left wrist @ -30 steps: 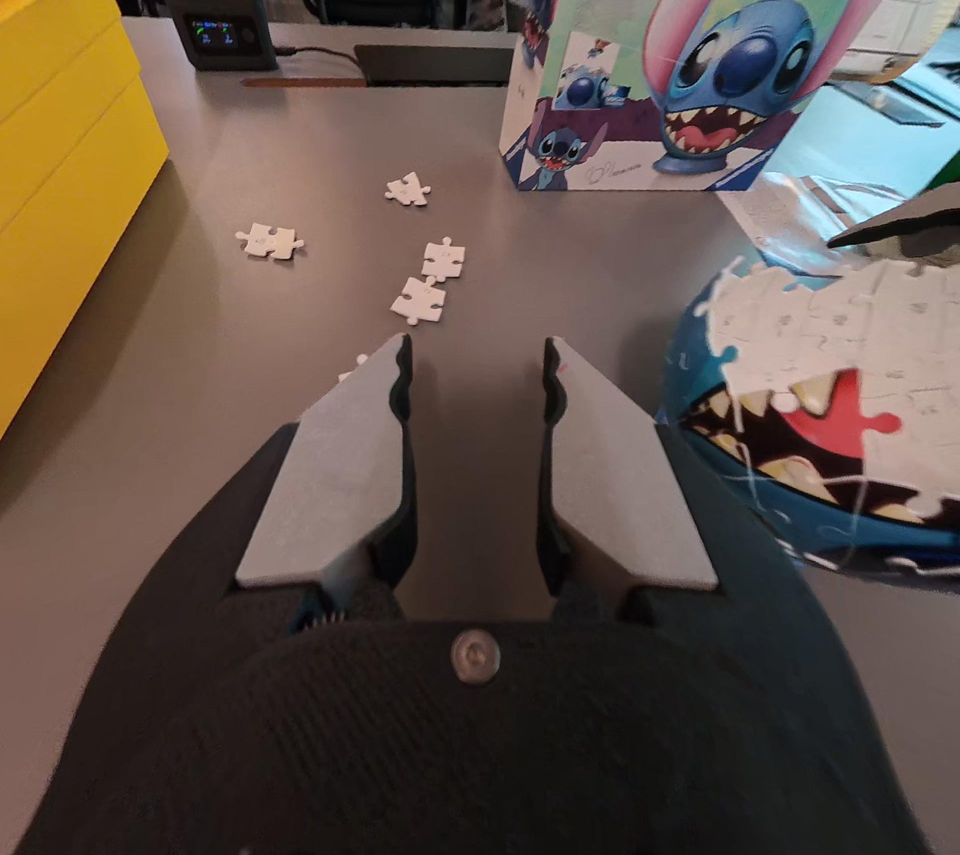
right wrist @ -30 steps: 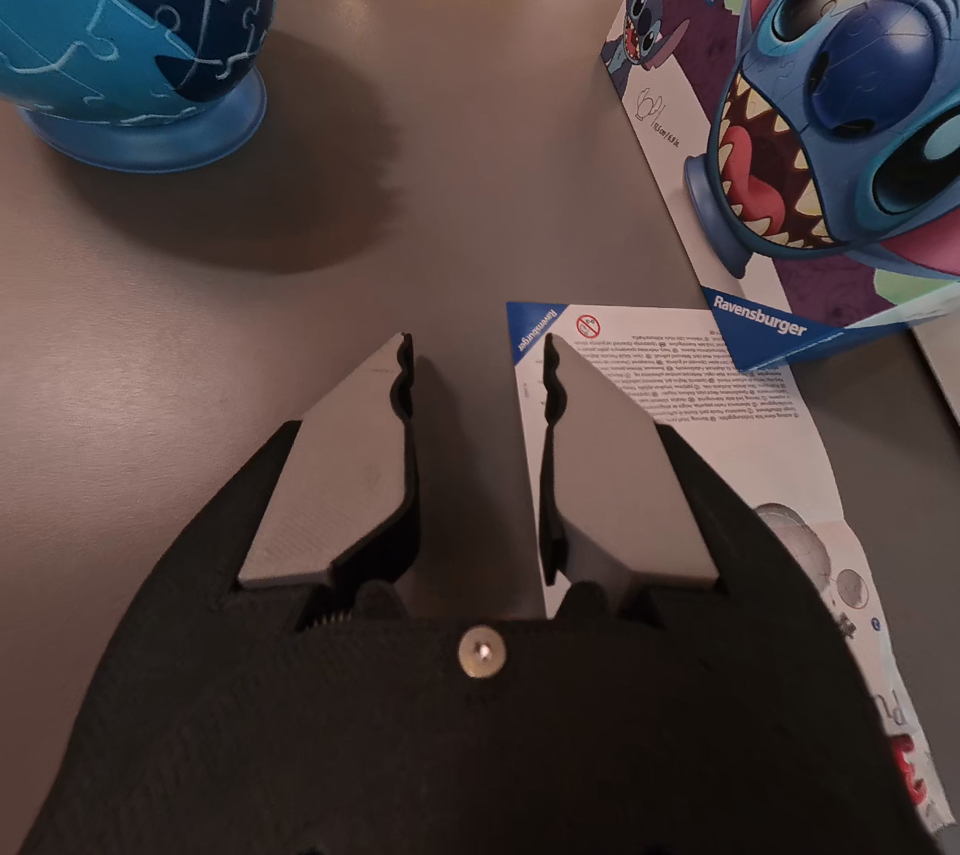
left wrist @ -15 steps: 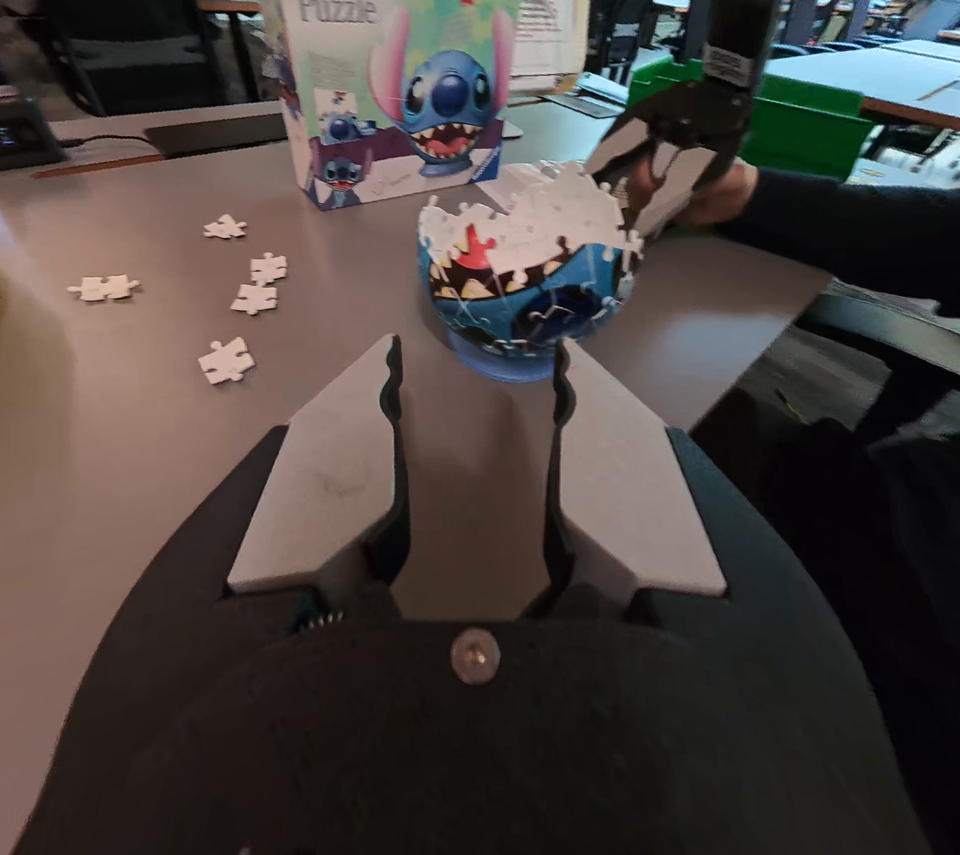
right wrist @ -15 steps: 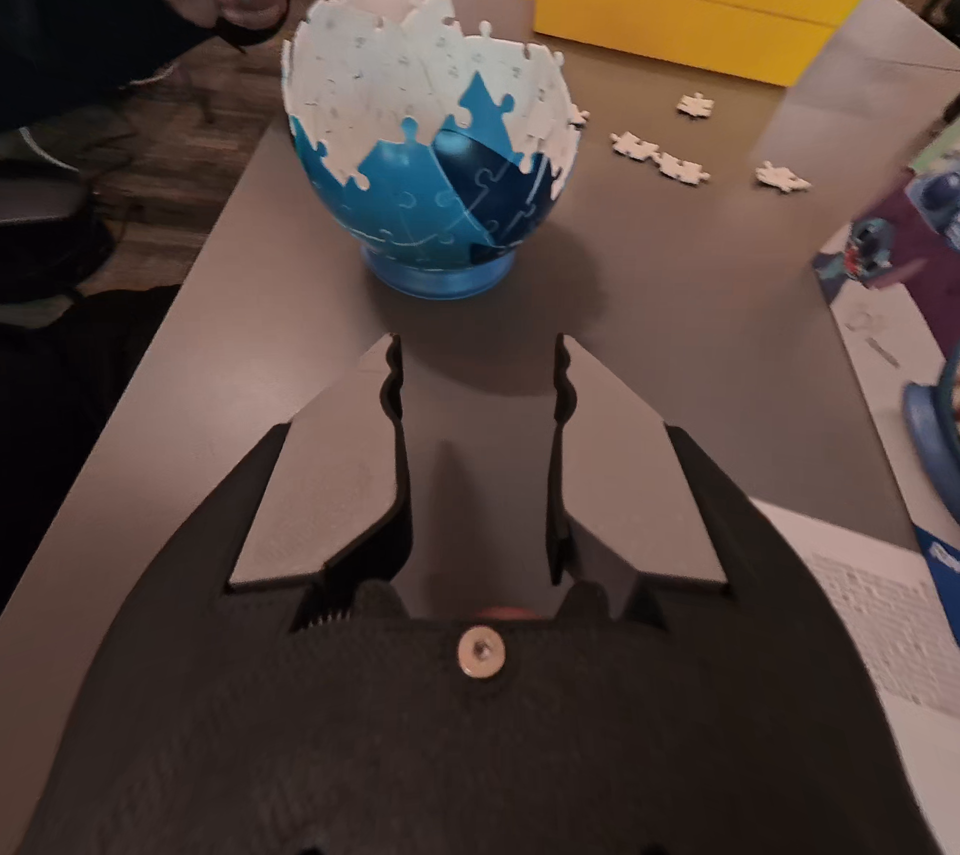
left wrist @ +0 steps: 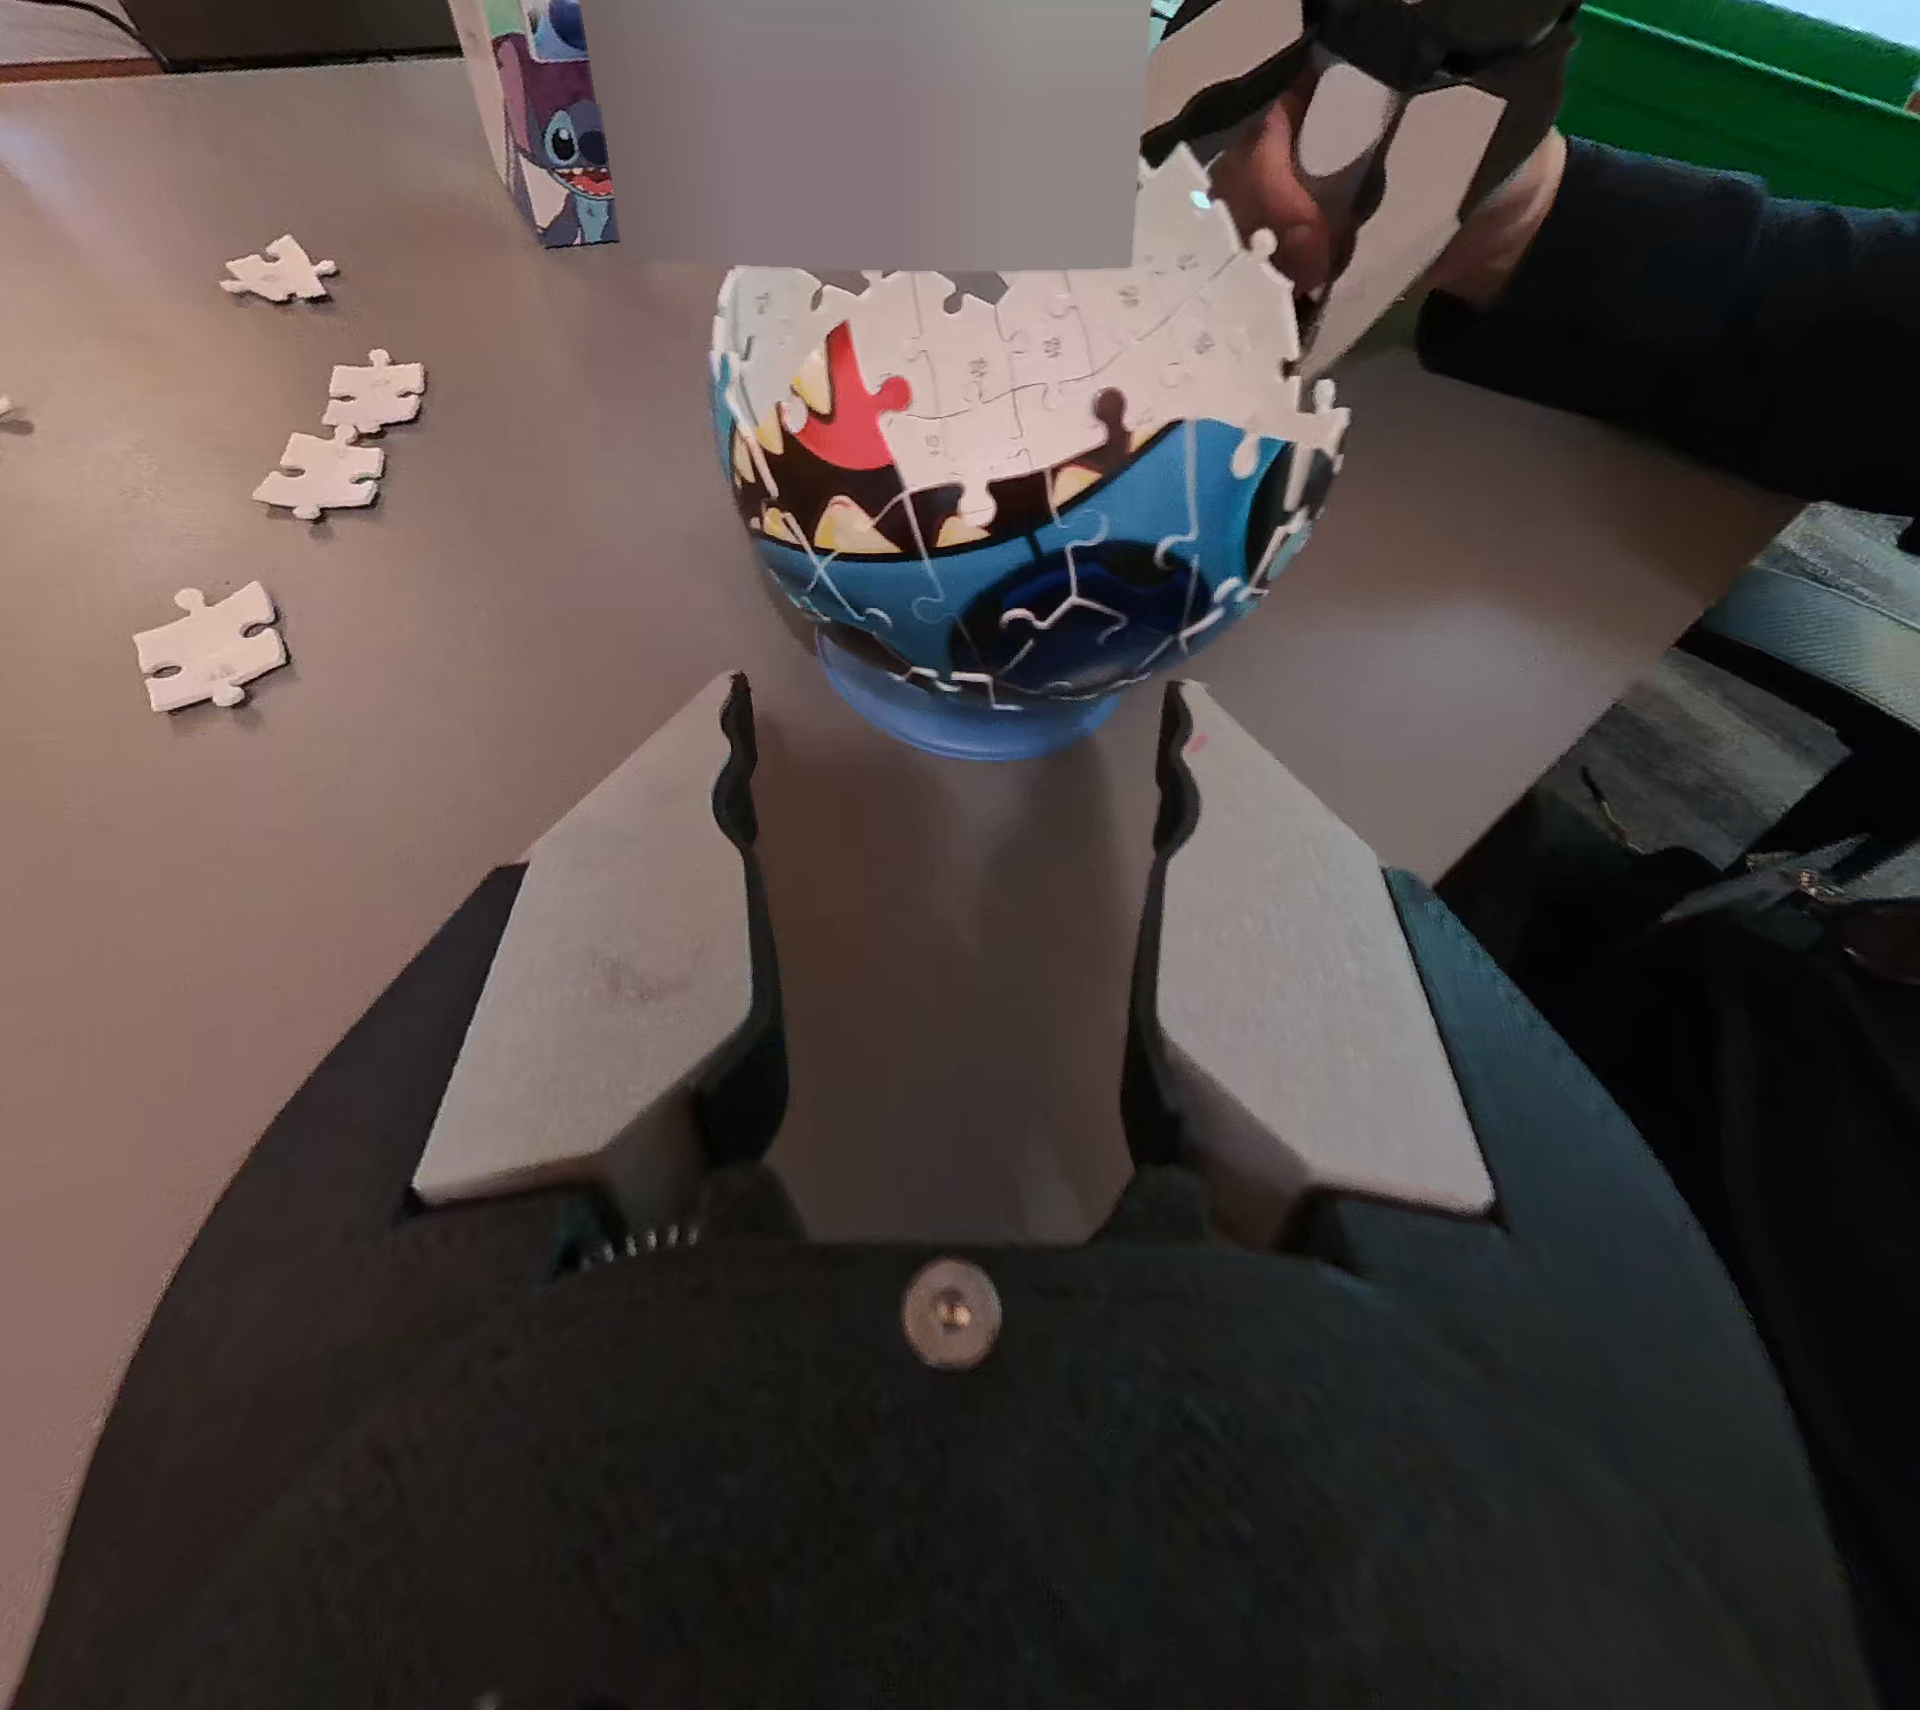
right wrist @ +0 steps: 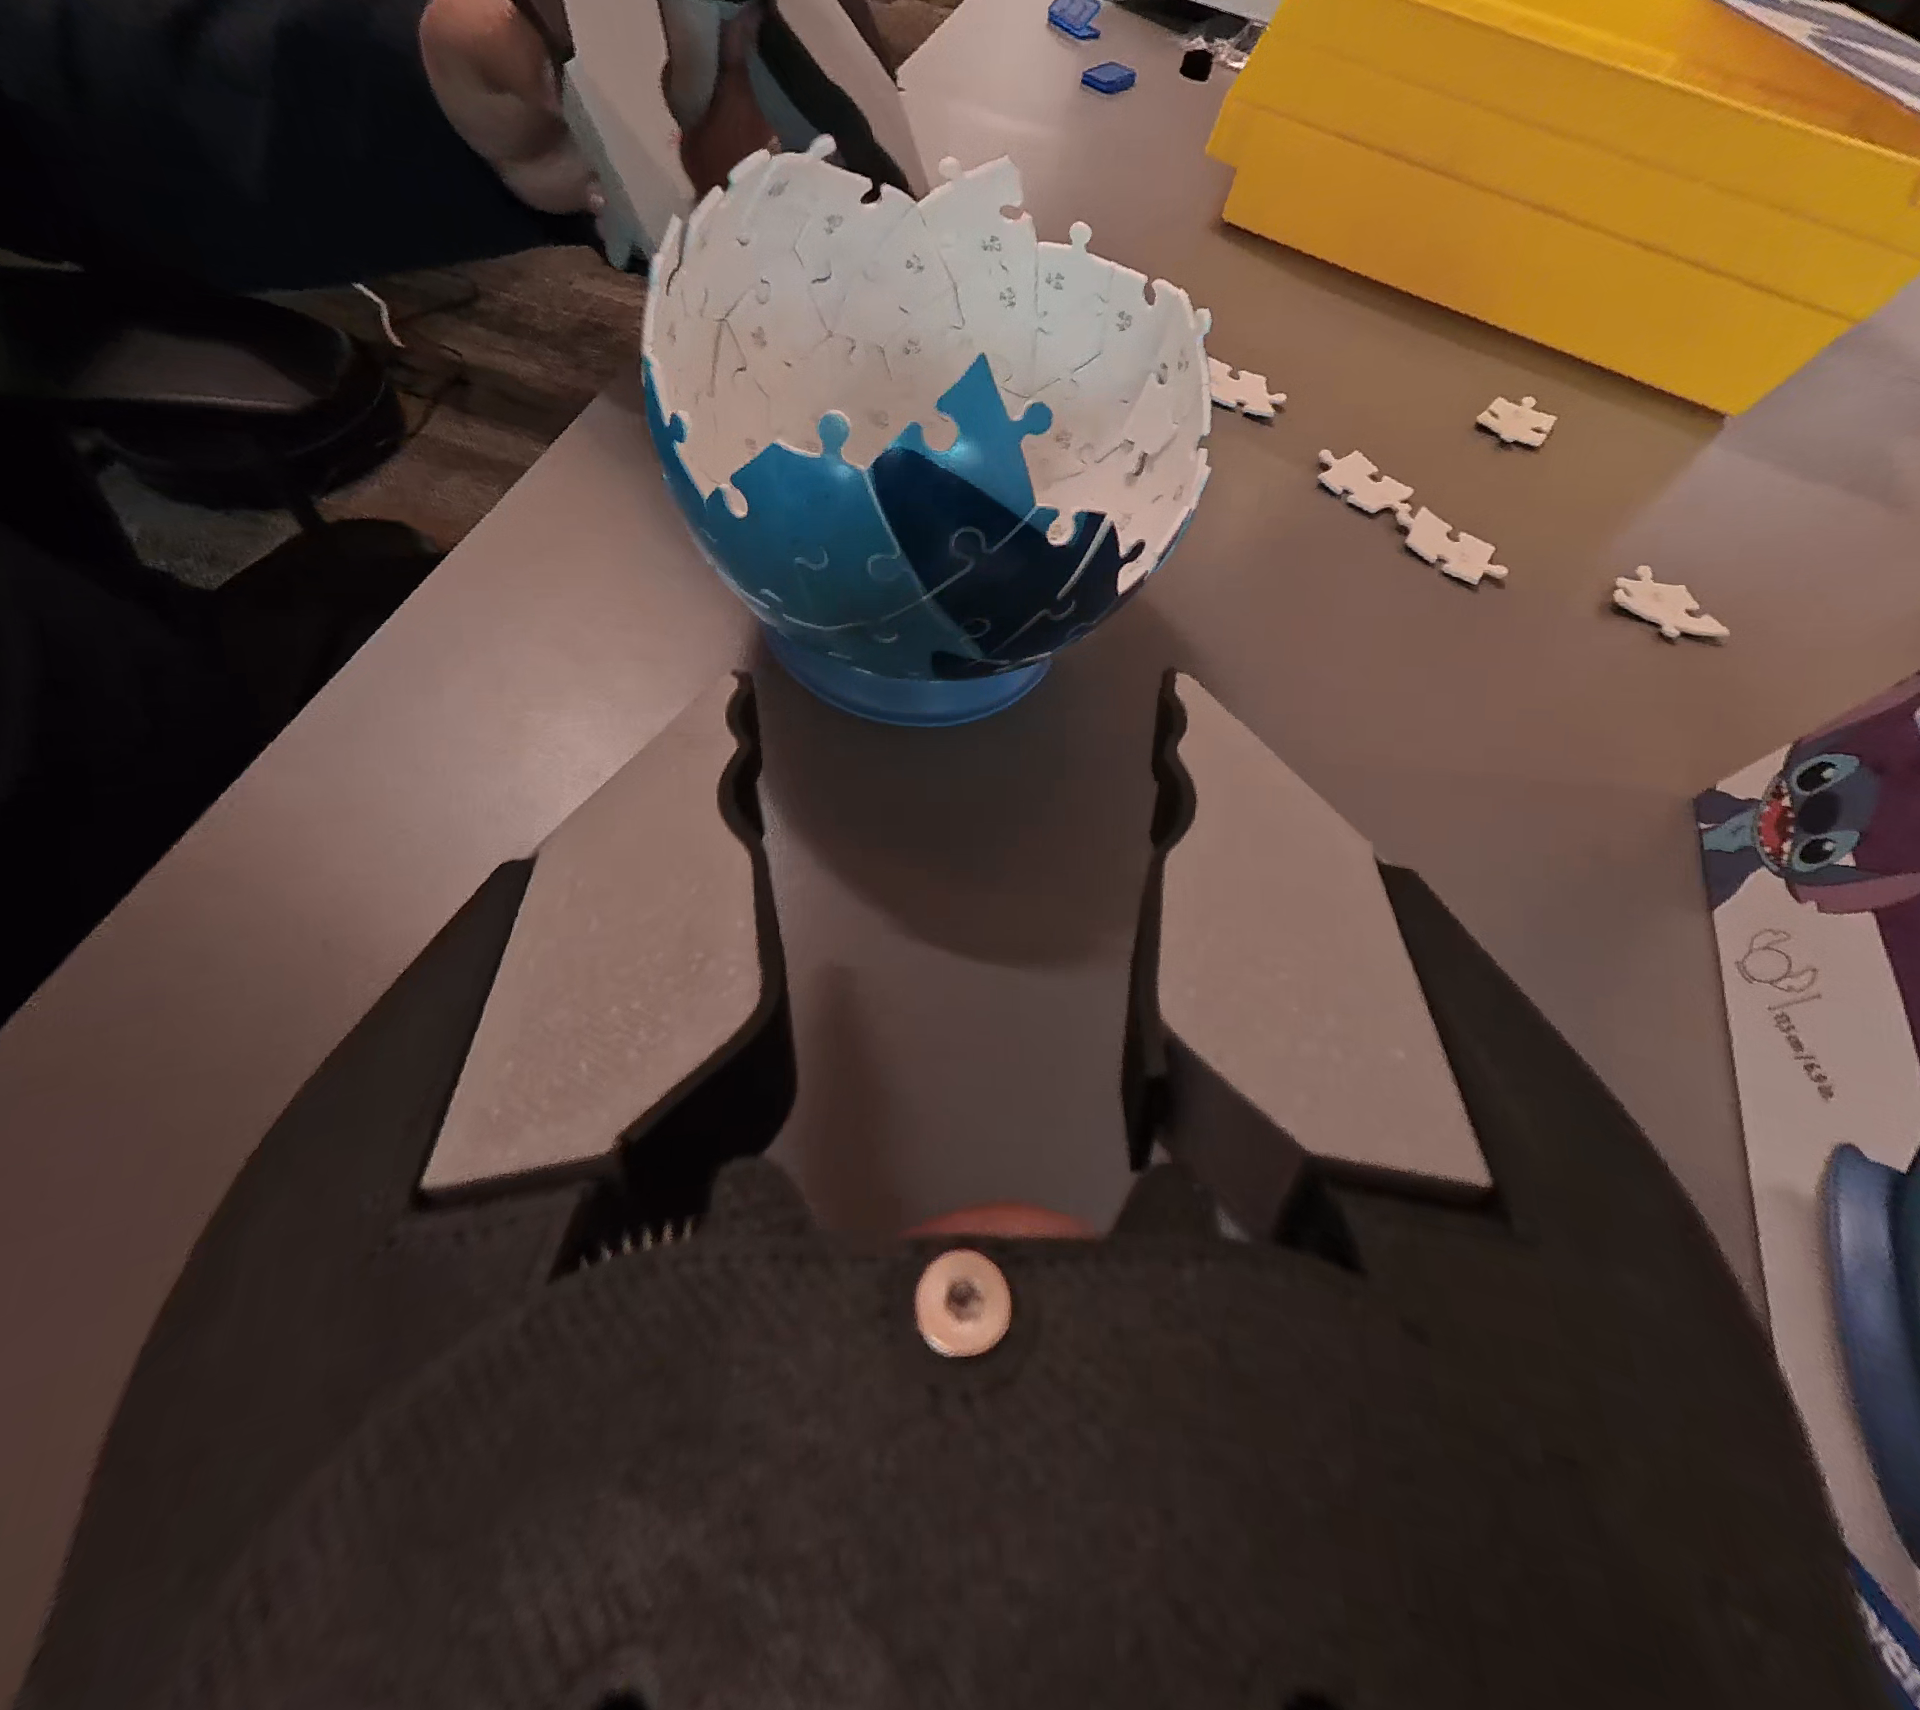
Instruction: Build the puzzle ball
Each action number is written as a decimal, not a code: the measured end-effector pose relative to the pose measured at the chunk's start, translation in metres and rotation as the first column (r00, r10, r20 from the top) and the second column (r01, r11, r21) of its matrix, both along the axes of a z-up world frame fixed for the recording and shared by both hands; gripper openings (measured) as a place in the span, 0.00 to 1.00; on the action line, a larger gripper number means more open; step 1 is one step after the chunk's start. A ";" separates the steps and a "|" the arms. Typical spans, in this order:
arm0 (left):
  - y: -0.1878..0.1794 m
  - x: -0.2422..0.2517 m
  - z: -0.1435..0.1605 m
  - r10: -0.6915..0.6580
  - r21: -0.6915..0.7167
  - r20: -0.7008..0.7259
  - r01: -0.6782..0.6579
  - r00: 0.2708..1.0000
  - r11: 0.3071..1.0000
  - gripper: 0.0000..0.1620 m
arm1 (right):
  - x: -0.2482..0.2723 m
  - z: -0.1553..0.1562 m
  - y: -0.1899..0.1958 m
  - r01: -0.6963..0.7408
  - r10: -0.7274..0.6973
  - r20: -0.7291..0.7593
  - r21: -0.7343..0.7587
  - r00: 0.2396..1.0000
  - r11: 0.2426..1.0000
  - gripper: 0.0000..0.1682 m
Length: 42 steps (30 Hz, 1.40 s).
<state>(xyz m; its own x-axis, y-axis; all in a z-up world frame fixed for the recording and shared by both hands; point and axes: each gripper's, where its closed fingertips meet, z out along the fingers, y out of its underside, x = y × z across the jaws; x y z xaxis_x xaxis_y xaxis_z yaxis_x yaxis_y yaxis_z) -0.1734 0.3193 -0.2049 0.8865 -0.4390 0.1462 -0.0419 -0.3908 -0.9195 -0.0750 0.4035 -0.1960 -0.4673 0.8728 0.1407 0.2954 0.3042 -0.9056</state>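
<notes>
The half-built puzzle ball (left wrist: 1018,538) is an open bowl of blue and white pieces on a blue stand (left wrist: 966,725) near the table edge. It also shows in the right wrist view (right wrist: 914,538). My left gripper (left wrist: 956,704) is open and empty, low over the table just short of the stand. My right gripper (right wrist: 954,694) is open and empty on the opposite side, equally near. Each shows behind the ball's rim in the other's view: the right gripper (left wrist: 1268,237) and the left gripper (right wrist: 758,206). Several loose white pieces (left wrist: 213,644) lie on the table (right wrist: 1455,548).
The puzzle box (left wrist: 551,102) stands behind the ball, partly under a blurred patch, and lies at the right of the right wrist view (right wrist: 1818,829). A yellow bin (right wrist: 1558,206) sits beyond the loose pieces. The table edge (left wrist: 1558,725) runs close by the ball.
Both views have swung round to face the ball from opposite sides and moved closer to it. Both grippers' jaws have opened wider.
</notes>
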 end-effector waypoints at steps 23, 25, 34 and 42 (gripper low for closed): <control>0.003 -0.018 0.002 0.036 0.020 0.059 -0.038 0.998 0.999 0.45 | -0.001 -0.008 -0.026 -0.052 0.050 0.056 0.037 0.997 0.998 0.49; 0.002 -0.022 0.000 0.044 0.011 0.042 -0.045 0.998 0.999 0.45 | 0.000 -0.007 -0.025 -0.037 0.035 0.051 0.034 0.998 0.999 0.49; -0.008 -0.005 0.000 0.013 -0.016 0.105 -0.011 0.994 1.000 0.46 | 0.000 0.003 -0.011 0.044 -0.042 0.014 -0.125 0.999 0.991 0.46; -0.009 0.005 -0.005 0.009 -0.036 0.060 -0.007 0.998 0.999 0.46 | 0.005 0.000 -0.024 -0.005 0.008 0.037 -0.084 0.999 0.996 0.49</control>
<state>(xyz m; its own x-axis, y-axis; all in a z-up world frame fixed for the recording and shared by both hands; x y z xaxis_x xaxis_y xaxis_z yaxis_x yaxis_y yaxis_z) -0.1680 0.3104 -0.2100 0.8790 -0.4257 0.2150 0.0166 -0.4231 -0.9059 -0.0705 0.3792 -0.1959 -0.4768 0.8776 0.0494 0.3276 0.2296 -0.9165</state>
